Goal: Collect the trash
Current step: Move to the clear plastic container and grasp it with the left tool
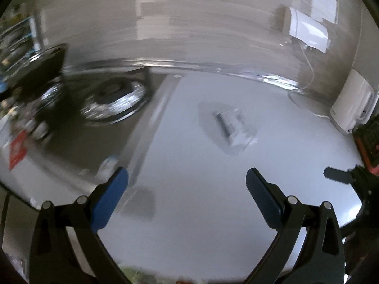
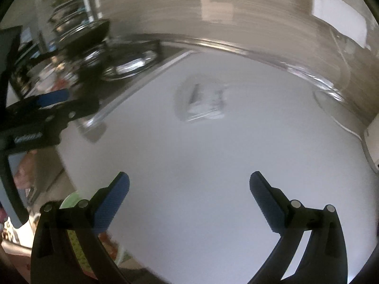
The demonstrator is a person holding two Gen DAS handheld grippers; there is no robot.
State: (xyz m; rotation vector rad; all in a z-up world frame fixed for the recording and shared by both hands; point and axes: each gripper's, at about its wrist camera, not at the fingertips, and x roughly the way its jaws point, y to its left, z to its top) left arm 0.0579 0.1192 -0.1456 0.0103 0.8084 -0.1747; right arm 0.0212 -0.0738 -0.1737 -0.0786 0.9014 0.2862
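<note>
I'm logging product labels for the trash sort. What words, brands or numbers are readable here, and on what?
None can be read.
Red sign left of the stove: white marks, blurred.
Black left gripper body: white lettering, too smeared to read.
Crumpled clear plastic wrapper on the white countertop: no legible print.

counter (image 1: 189, 177): smooth matt white | burner ring (image 1: 113, 104): glossy metal | wrapper (image 1: 234, 127): clear plastic

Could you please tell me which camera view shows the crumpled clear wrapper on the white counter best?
The right wrist view: the wrapper lies unobstructed ahead of the open right gripper, its crinkles readable. The left wrist view shows the wrapper too, but more smeared by motion blur.
</note>
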